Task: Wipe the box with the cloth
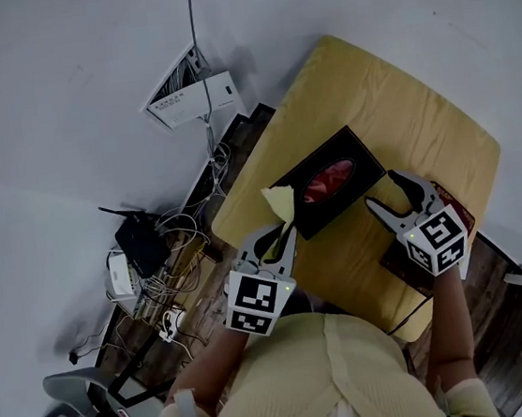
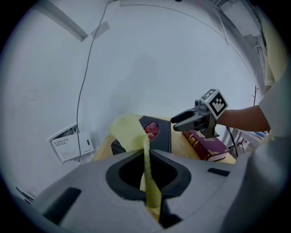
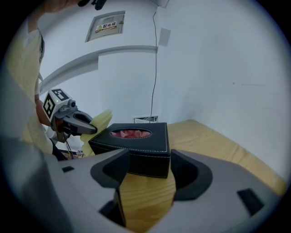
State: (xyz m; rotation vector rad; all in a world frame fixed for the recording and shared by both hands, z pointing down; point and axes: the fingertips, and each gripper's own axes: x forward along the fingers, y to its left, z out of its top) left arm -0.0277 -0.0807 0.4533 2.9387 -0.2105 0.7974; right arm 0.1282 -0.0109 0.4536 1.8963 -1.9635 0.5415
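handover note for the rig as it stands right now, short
Left gripper: shut on the yellow cloth, which stands up out of the jaws.
Right gripper: open and empty, aimed at the box from its right side, not touching it.
Things: the black box sits on the wooden table, opening up. The cloth's free end is at the box's left corner; I cannot tell whether it touches. A dark red book lies on the table under the right gripper.
Done: cloth picked up and brought to the box.
Left: steady the box if needed and wipe it. How much is already wiped does not show.
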